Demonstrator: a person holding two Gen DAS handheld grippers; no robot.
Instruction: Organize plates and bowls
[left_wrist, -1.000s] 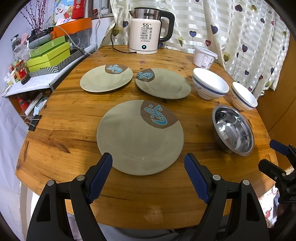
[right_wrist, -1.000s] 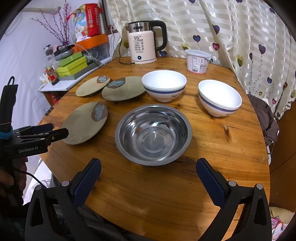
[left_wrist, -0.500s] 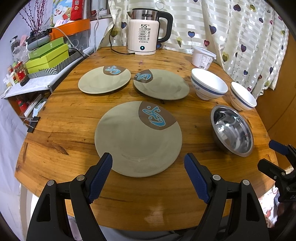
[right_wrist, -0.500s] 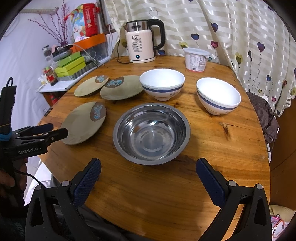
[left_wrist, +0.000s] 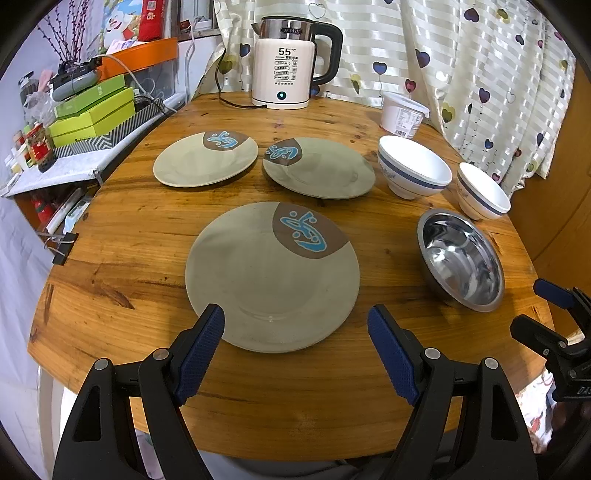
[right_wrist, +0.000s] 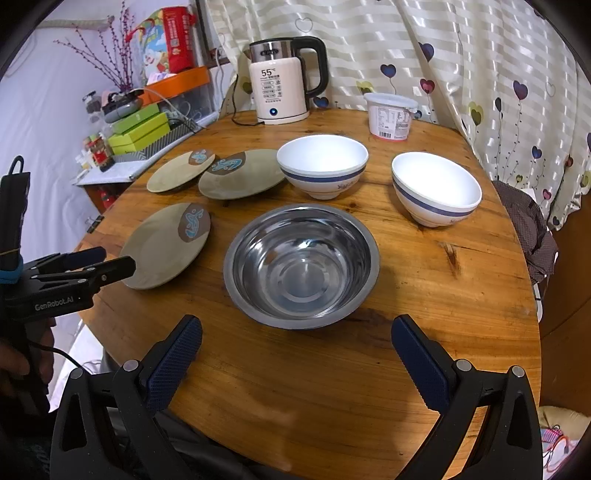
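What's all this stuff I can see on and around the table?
plates: three, beige with brown-blue patch, left half of table
white bowls: two, blue band, far right
steel bowl: one, silver, near centre
kettle: one, cream and black, far edge
tub: one, white, beside curtain
boxes: green, side shelf
table: one, round, wood
left gripper: open, before nearest plate
right gripper: open, before steel bowl

A round wooden bench is standing before a cream striped curtain printed with hearts. A white kettle is sitting at its far edge. A side shelf is carrying green boxes beside a pale wall.
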